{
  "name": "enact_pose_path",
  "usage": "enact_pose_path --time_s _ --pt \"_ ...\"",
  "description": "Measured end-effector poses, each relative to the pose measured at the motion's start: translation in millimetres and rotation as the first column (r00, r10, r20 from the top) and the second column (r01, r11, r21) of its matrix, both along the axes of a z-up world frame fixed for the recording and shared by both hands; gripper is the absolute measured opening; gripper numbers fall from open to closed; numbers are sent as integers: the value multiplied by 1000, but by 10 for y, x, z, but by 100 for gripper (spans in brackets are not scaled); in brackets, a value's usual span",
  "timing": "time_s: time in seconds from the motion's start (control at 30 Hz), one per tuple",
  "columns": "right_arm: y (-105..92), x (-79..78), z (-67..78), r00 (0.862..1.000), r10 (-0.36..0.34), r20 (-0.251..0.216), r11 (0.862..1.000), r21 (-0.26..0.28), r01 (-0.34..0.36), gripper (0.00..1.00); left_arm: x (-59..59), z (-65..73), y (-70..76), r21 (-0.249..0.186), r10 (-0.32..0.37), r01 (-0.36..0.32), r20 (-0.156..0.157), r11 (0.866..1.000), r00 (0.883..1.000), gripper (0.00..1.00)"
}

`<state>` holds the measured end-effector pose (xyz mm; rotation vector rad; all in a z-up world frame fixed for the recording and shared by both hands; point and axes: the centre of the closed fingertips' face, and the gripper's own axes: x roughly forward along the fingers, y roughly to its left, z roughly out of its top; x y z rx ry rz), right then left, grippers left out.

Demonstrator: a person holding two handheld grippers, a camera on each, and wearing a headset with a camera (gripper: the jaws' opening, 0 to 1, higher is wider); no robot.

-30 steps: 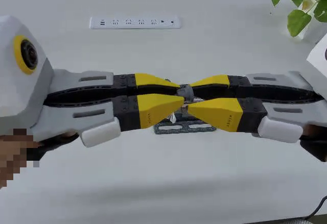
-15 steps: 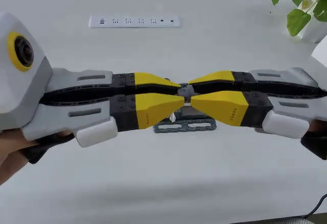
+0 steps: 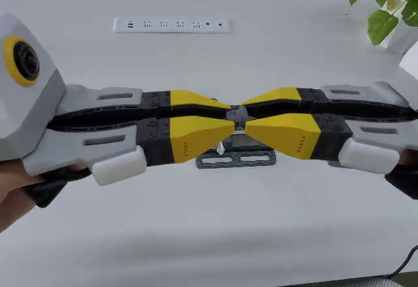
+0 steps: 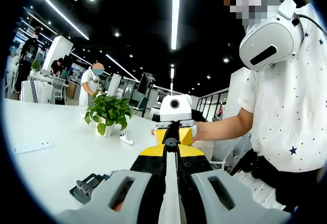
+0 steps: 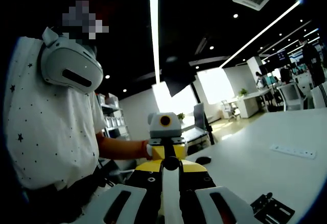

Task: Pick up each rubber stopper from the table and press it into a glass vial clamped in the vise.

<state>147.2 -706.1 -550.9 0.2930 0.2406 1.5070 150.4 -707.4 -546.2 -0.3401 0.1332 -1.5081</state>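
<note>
Above one dark grey perforated metal vise (image 3: 235,161), one small grey rubber stopper (image 3: 239,113) is pinched from 9 o'clock by the left gripper (image 3: 232,119) and from 3 o'clock by the right gripper (image 3: 246,117). Both pairs of yellow jaws are closed onto it. One clear glass vial (image 3: 221,148) is seen at the vise's 9 o'clock end. One white power strip (image 3: 172,25) lies at 11 o'clock and one green potted plant (image 3: 385,2) at 2 o'clock. Lettering on the jaws cannot be read.
</note>
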Motion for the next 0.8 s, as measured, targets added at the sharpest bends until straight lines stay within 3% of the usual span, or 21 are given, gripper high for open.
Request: enact_pose_path --time_s 0.3,0.8 --pt "2 -34 5 1000 24 8 1000 -3 -24 6 -31 4 15 -17 -29 28 -20 999 999 3" --pt "20 -22 -89 1000 11 -4 999 -42 -11 6 -27 -85 32 5 -13 13 -9 1000 1000 4"
